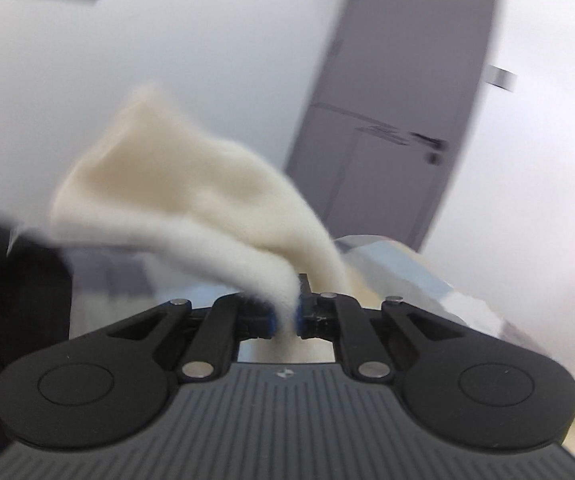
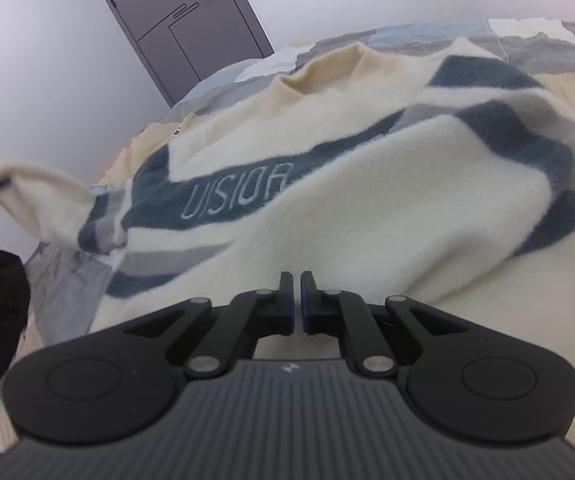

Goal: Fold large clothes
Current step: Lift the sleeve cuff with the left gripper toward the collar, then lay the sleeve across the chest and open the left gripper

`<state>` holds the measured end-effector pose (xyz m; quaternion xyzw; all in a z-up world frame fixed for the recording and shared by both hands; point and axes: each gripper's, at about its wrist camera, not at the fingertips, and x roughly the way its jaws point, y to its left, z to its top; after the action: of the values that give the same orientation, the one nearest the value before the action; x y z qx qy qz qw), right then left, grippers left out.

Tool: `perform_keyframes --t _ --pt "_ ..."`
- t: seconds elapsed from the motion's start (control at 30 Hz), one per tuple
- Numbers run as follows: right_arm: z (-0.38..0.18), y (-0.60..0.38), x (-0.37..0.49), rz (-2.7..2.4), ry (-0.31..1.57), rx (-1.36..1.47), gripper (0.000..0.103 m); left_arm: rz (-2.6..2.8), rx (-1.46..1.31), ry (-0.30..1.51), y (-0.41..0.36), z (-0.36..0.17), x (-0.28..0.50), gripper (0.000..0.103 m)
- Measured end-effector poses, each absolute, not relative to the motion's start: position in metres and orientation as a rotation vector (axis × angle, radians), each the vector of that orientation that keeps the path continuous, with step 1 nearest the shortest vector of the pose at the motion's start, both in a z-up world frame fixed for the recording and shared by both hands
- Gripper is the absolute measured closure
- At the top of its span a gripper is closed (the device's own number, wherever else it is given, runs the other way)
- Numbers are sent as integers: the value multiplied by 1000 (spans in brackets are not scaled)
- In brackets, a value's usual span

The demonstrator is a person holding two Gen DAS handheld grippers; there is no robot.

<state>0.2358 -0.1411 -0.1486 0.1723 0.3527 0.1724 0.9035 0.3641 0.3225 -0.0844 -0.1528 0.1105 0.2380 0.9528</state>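
Big fluffy cream sweater (image 2: 327,184) with blue-gray stripes, spread face up on the bed (image 2: 535,92), neck end far away toward the door (image 2: 183,20), bottom edge close by. Long way running from near to far, a little tilted. One cream sleeve (image 2: 43,196) pulled up and out to the left side, off the bed. Left tool (image 1: 285,316) pinched tight on the end of that sleeve, soft cloth squeezed between the blue pads and flopping up over the top in the left view. Right tool (image 2: 296,304) closed too, nothing seen in it, sitting right at the bottom edge of the sweater, near the middle; touching the cloth or just above it, hard to tell. So left side nearer the sleeve, right side nearer the hem. Likely next: sleeve carried to the right, across the chest, over the word on the dark stripe. Patchwork bed cover under everything, plain white wall (image 2: 47,80) behind.
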Motion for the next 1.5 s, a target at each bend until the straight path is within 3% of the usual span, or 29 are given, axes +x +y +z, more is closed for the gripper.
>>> perform_keyframes --t 0.23,0.43,0.67,0.93,1.13,1.27,1.3,1.33,1.47,1.5 --pt "-128 -168 216 338 669 374 96 348 -59 233 193 -30 347 93" --pt "-110 -208 195 320 583 461 95 183 -30 227 88 -25 336 93" --pt "-101 -273 185 225 496 644 95 51 16 304 -18 -82 338 93" --pt "-112 -318 188 161 467 785 95 -65 -6 622 -82 -212 333 93" --pt "-128 -338 193 210 479 948 95 -108 29 712 -84 -230 334 92" --pt "-135 -324 202 280 549 944 95 -215 78 786 -77 -212 338 76" --pt "-134 -319 202 291 561 928 95 -240 57 815 -71 -205 334 61" --pt "-133 -314 203 299 568 910 95 -266 28 839 -64 -198 330 53" --pt "-122 -285 207 352 604 859 92 -301 -35 859 -43 -176 309 50" --pt "-119 -277 208 378 608 844 80 -295 -65 863 -36 -172 305 49"
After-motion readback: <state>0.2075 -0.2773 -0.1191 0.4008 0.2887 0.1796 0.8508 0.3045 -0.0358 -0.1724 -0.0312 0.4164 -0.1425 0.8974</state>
